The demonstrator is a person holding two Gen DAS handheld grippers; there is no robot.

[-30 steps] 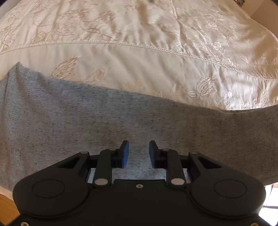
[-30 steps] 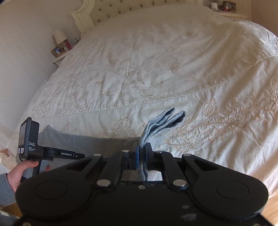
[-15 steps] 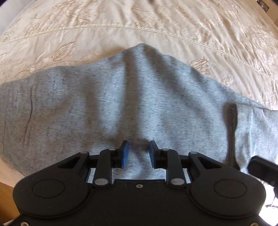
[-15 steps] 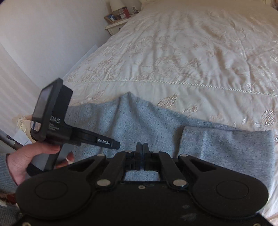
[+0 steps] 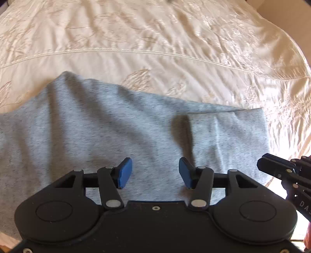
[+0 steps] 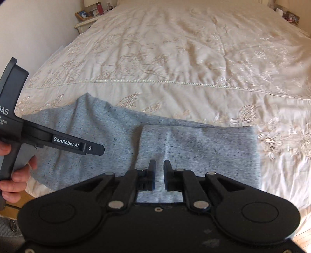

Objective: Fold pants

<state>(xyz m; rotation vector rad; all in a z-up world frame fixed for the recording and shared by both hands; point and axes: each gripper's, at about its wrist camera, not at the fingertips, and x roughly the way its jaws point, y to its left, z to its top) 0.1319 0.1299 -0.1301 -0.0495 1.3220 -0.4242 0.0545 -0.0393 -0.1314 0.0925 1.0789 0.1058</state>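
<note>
Both the left tongs and the right tongs have just opened and hover empty above the folded gray pants, probably because the fold is laid.

Pants cut off at left edge; nightstand items too small to identify.

Left hand-held gripper angled steeply downward, jaws just opened wide, nothing between them. Right hand-held gripper likewise angled down, jaws just parted slightly, empty.
</note>
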